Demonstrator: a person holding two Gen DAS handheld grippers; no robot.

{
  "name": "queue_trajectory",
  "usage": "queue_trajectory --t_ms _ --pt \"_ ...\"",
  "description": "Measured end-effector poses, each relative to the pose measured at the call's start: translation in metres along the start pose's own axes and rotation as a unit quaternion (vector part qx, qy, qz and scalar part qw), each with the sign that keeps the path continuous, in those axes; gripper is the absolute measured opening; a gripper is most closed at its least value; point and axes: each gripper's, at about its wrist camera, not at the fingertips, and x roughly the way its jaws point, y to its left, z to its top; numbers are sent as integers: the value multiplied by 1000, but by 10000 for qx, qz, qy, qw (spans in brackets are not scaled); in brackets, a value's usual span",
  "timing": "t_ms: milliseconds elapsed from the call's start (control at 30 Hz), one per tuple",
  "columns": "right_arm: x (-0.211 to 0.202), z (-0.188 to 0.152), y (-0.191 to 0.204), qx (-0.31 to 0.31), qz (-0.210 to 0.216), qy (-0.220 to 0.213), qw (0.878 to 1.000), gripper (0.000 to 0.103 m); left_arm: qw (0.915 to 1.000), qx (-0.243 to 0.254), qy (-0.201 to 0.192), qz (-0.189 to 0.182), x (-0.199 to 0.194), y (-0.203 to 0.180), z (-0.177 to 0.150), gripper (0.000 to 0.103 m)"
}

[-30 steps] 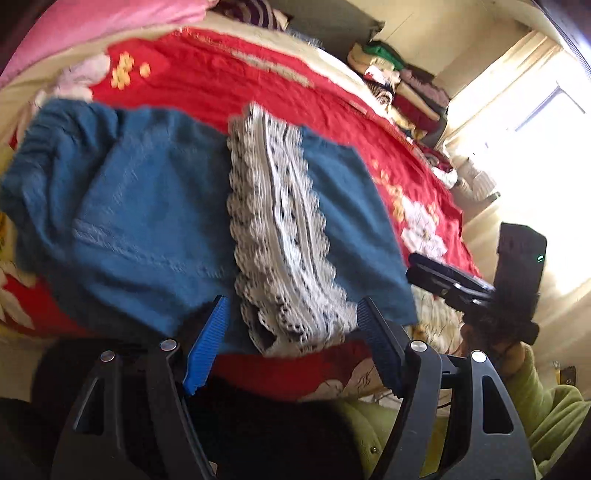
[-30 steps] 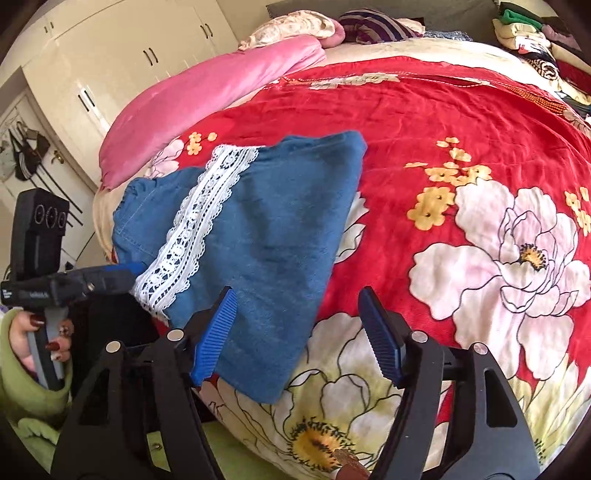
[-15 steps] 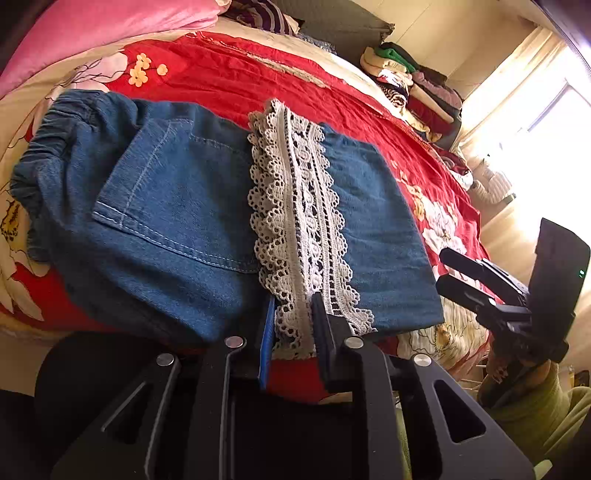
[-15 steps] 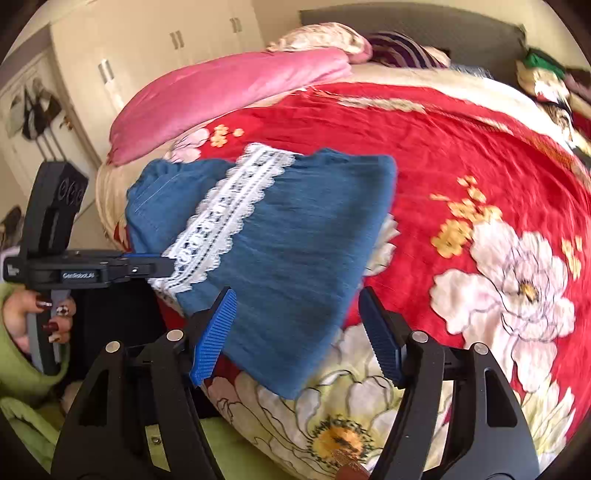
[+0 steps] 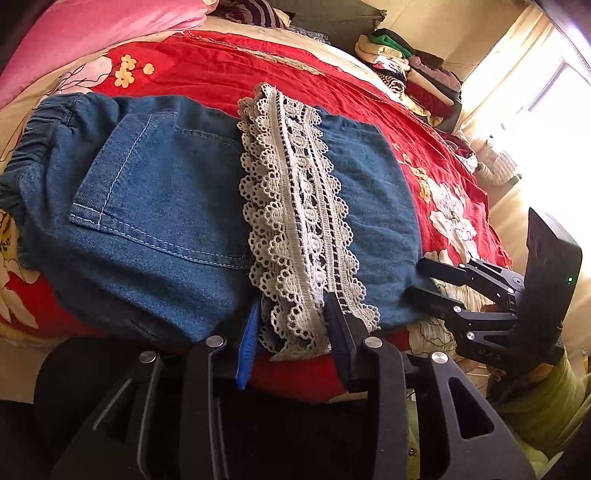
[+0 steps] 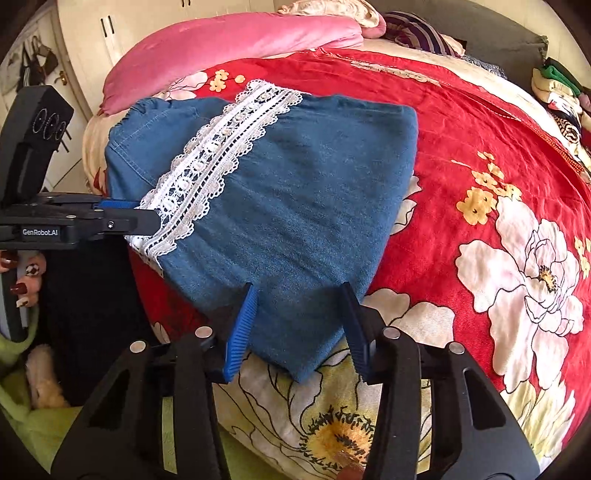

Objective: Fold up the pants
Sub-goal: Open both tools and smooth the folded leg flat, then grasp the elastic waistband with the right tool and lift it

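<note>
Blue denim pants [image 5: 155, 206] with a white lace band [image 5: 295, 206] lie folded on a red floral bedspread [image 5: 229, 74]. My left gripper [image 5: 291, 317] has its jaws partly closed around the near end of the lace band at the bed's edge. In the right wrist view the pants [image 6: 295, 192] and lace [image 6: 218, 155] show again. My right gripper [image 6: 299, 306] is open, its blue pads straddling the near corner of the denim. The left gripper [image 6: 144, 218] appears there from the side, at the lace end. The right gripper [image 5: 424, 280] shows in the left wrist view beside the denim's right edge.
A pink pillow [image 6: 236, 44] lies at the head of the bed. Stacked folded clothes [image 5: 406, 70] sit at the far side. White wardrobe doors [image 6: 110, 33] stand behind. A bright window [image 5: 546, 122] is at the right. The bedspread [image 6: 498, 184] extends to the right.
My left gripper closed in on the lace end from wide open, then widened slightly. My right gripper moved in over the denim's near corner, its jaws narrowing somewhat.
</note>
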Motion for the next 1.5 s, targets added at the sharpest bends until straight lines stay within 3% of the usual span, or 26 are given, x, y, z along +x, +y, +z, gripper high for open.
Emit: queue_trajectory --t_ms 333,433,533,633,800,900,1500 --pt "-12 1 -2 220 111 -146 9996 45 10000 65 -66 29 -8 -3 -1 40" --pt "-19 3 -5 277 55 -232 9993 55 9998 102 -161 77 -16 -2 -1 42" --pt "-24 5 -9 375 26 -307 9988 58 9992 204 -324 148 -27 -5 0 43" --pt "-30 7 -12 432 5 -385 9983 65 9980 273 -496 277 -40 -6 1 57" --pt "-39 11 -12 484 -114 -515 9974 82 9967 262 -687 352 -57 -1 2 59" --pt "-45 15 -13 535 -149 -592 9967 85 9958 183 -800 401 -66 4 3 76" --pt "-65 72 19 96 122 -1084 9940 91 9877 -493 -1289 739 -112 64 1 77"
